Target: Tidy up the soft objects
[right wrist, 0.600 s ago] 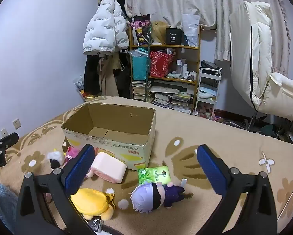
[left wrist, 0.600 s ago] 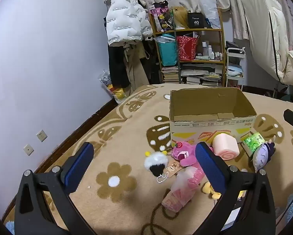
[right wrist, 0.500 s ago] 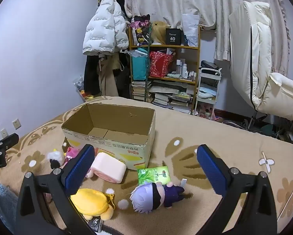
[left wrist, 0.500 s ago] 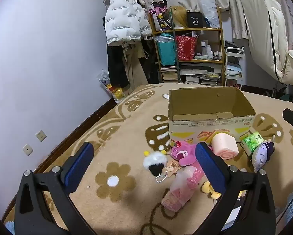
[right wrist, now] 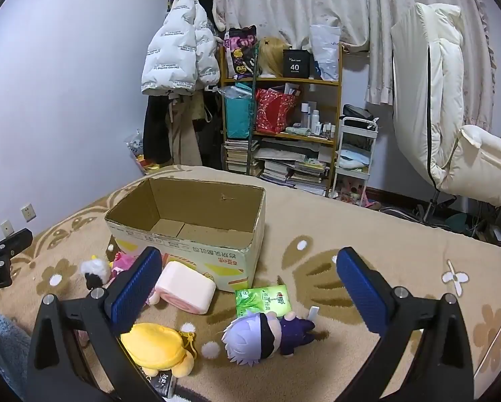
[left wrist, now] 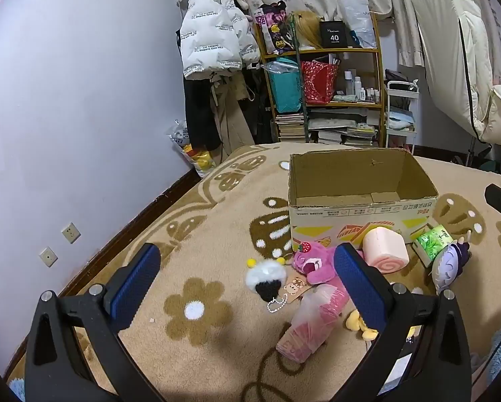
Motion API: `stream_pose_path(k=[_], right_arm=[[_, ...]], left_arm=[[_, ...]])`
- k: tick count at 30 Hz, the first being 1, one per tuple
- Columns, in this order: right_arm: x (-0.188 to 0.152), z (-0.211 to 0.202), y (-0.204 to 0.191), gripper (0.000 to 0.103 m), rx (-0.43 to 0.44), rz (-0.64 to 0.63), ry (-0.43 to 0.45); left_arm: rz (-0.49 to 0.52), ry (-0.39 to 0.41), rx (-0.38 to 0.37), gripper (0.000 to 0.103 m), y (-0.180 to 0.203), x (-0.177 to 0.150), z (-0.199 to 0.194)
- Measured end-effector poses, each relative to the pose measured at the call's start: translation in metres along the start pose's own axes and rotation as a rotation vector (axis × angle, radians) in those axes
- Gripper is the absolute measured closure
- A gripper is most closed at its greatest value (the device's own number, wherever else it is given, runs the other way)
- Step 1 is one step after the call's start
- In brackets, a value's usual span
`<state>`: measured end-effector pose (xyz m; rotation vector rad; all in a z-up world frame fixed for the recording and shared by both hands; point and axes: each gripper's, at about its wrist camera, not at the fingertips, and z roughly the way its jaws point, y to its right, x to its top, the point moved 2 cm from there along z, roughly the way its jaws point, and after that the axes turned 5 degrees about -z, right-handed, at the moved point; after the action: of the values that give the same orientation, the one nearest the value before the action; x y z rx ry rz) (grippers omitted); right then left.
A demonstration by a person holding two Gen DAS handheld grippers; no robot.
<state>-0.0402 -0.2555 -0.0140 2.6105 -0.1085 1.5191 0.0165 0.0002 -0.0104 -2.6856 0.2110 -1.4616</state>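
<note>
An open, empty cardboard box [left wrist: 361,184] [right wrist: 190,214] stands on the beige blanket. Before it lie soft things: a pink roll cushion [left wrist: 386,248] [right wrist: 186,287], a pink strawberry bear [left wrist: 312,261], a white-and-black fluffy charm [left wrist: 266,276] [right wrist: 95,269], a pink wrapped pack [left wrist: 310,321], a green tissue pack [left wrist: 431,238] [right wrist: 263,299], a white-haired doll [left wrist: 448,264] [right wrist: 267,331] and a yellow plush [right wrist: 154,346]. My left gripper [left wrist: 247,281] is open and empty above the charm. My right gripper [right wrist: 247,281] is open and empty above the tissue pack and doll.
A cluttered shelf [right wrist: 280,124] with books and bags stands beyond the bed, with a white jacket [left wrist: 213,37] hanging to its left. A cream chair [right wrist: 451,127] is at the right. The wall [left wrist: 66,117] runs along the bed's left side.
Both views have shifted only slightly. Nothing was picked up or moved, and both grippers stay open.
</note>
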Motion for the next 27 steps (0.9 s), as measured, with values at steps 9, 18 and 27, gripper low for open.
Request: stream_pose_path(k=[9,18,27], right_arm=[[-0.0002,0.0001,-0.0001,0.000,0.000,0.000,0.000],[-0.0004,0.0002,-0.0002,0.000,0.001,0.000,0.000],[-0.0010,0.0007,-0.0002,0.000,0.001,0.001,0.000]], left_arm=[[0.001,-0.001,0.003,0.001,-0.0032,-0.0034,0.0010],[0.003,0.000,0.004,0.001,-0.0030,-0.0033,0.0007],[0.003,-0.001,0.004,0.001,-0.0029,-0.0035,0.0007]])
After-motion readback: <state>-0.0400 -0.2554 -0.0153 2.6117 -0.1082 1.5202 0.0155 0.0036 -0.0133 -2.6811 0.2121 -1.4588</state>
